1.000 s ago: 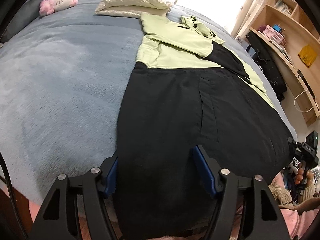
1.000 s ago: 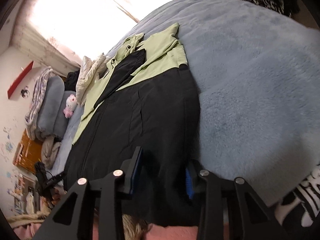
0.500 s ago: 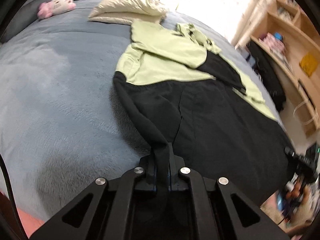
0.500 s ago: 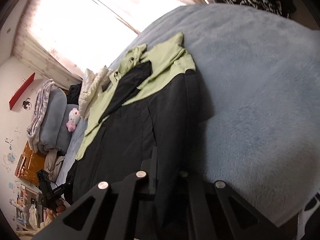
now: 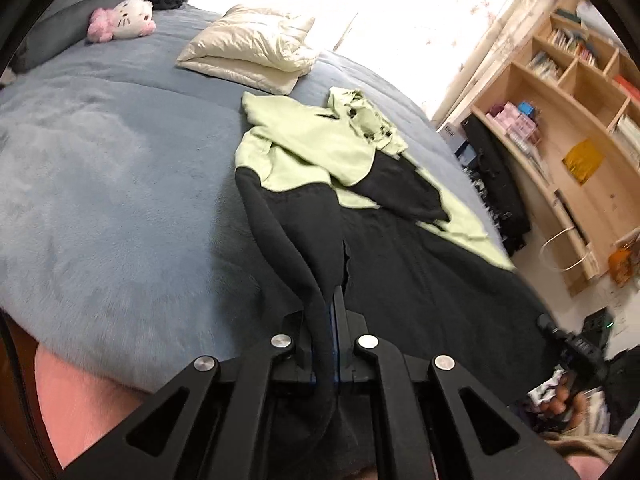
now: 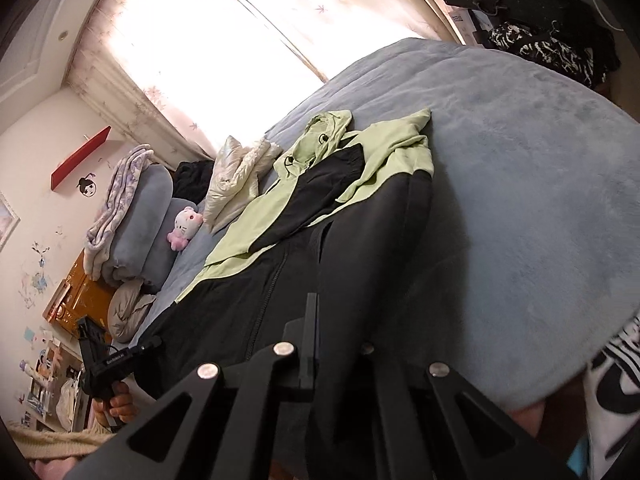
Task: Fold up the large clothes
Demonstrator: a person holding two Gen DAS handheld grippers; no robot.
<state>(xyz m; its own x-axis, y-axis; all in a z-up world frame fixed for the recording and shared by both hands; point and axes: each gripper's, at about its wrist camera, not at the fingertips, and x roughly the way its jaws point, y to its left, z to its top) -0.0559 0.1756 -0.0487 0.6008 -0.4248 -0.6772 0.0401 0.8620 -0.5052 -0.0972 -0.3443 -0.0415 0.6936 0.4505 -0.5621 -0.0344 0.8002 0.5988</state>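
Note:
A large black and light-green jacket (image 5: pixel 400 248) (image 6: pixel 280 280) lies spread lengthwise on the blue-grey bed (image 5: pixel 112 184) (image 6: pixel 520 184), its green hood end far from me. My left gripper (image 5: pixel 326 304) is shut on the jacket's black hem at its left corner, and the cloth rises from the bed in a taut ridge to the jaws. My right gripper (image 6: pixel 332 320) is shut on the hem at the other corner, with black cloth draped over its right finger. The other gripper shows at the edge of each view, held in a hand.
A folded cream quilted garment (image 5: pixel 252 56) and a pink-and-white plush toy (image 5: pixel 124 20) lie near the head of the bed. Wooden shelves (image 5: pixel 560 112) stand to one side. Folded blankets (image 6: pixel 132 216) are stacked by the wall. A bright curtained window (image 6: pixel 224 48) is behind the bed.
Both grippers went from open around the hem to shut on it, then rose. The jacket's near edge now lifts off the bed in two pulled-up ridges.

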